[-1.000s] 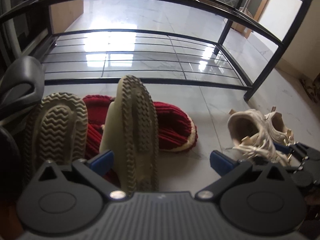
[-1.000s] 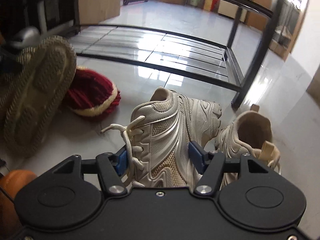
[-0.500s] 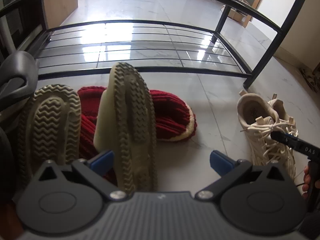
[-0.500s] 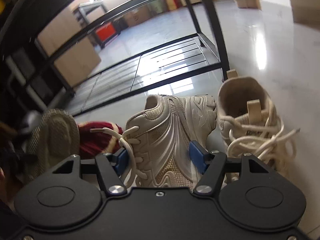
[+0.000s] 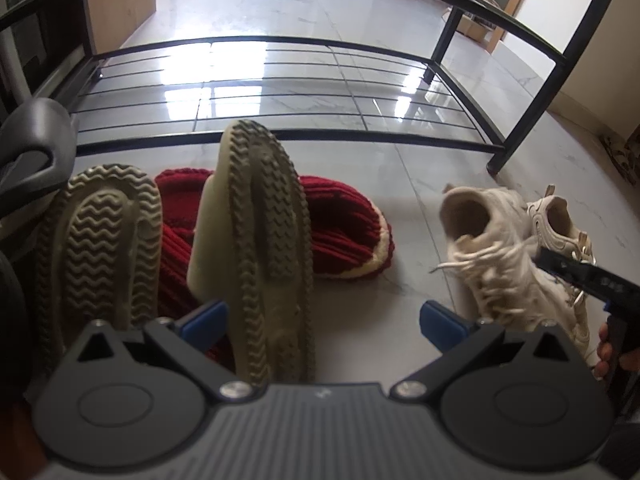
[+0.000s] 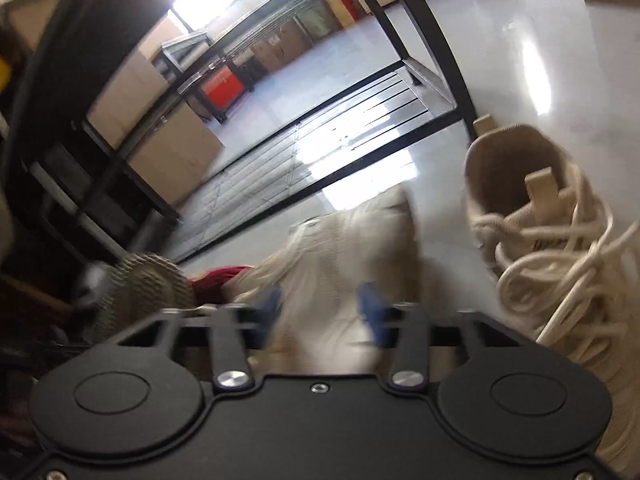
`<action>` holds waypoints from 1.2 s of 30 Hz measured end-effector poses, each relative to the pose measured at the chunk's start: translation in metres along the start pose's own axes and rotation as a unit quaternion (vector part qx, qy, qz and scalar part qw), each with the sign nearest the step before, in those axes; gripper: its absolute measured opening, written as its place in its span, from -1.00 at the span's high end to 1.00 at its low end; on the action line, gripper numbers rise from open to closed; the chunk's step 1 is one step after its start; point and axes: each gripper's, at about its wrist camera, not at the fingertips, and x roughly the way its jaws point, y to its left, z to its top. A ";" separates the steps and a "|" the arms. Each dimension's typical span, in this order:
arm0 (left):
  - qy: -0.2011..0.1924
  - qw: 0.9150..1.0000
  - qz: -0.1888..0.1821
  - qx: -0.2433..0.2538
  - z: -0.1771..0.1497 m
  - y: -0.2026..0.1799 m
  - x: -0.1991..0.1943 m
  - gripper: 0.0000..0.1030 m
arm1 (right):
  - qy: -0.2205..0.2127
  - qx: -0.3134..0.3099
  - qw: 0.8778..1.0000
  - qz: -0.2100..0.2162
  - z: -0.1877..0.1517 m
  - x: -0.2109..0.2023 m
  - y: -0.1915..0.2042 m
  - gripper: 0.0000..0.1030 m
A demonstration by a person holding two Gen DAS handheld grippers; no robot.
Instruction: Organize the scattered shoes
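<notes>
Since half a second ago the right hand-held gripper (image 6: 320, 312), grasping a beige sneaker (image 6: 340, 264), has lifted and tilted it (picture blurred), while the left hand-held gripper (image 5: 322, 320) stays released around a slipper (image 5: 264, 240); next comes carrying the sneaker level onto the shoe rack (image 5: 280, 80).

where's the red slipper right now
In the left wrist view the red slipper lies on the floor at centre, behind the upturned beige sole and in front of the black shoe rack.

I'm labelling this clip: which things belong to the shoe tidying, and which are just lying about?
Job:
- cream lace-up sneaker in the right gripper
- second cream sneaker on the floor
- tan slipper, sole up
- second tan ridged sole
- dark red knitted slipper
- black metal shoe rack

Lying about:
- brown cardboard boxes
- red crate
</notes>
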 end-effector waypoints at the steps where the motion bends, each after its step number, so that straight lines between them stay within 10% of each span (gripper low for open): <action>1: 0.001 1.000 0.000 -0.001 0.000 0.000 0.000 -0.99 | 0.001 -0.004 1.000 -0.008 0.001 0.002 0.003 0.41; 12: 0.001 1.000 0.000 -0.003 0.001 0.001 -0.002 -0.99 | 0.024 -0.078 0.994 -0.068 0.003 -0.008 0.018 0.37; 14: 0.000 1.000 -0.002 -0.004 0.001 0.001 -0.002 -0.99 | 0.024 -0.068 0.993 -0.094 0.001 -0.015 0.010 -0.08; 25: -0.001 1.000 -0.004 0.001 0.001 -0.001 -0.003 -0.99 | -0.010 -0.118 0.977 -0.179 -0.002 -0.048 0.035 -0.10; 30: 0.000 1.000 -0.007 0.000 0.001 -0.001 -0.003 -0.99 | 0.019 -0.309 0.935 -0.172 -0.027 -0.034 0.097 -0.37; 36: -0.002 1.000 -0.003 0.002 -0.001 0.000 -0.005 -0.99 | 0.074 -0.380 0.898 -0.209 -0.047 0.028 0.116 -0.79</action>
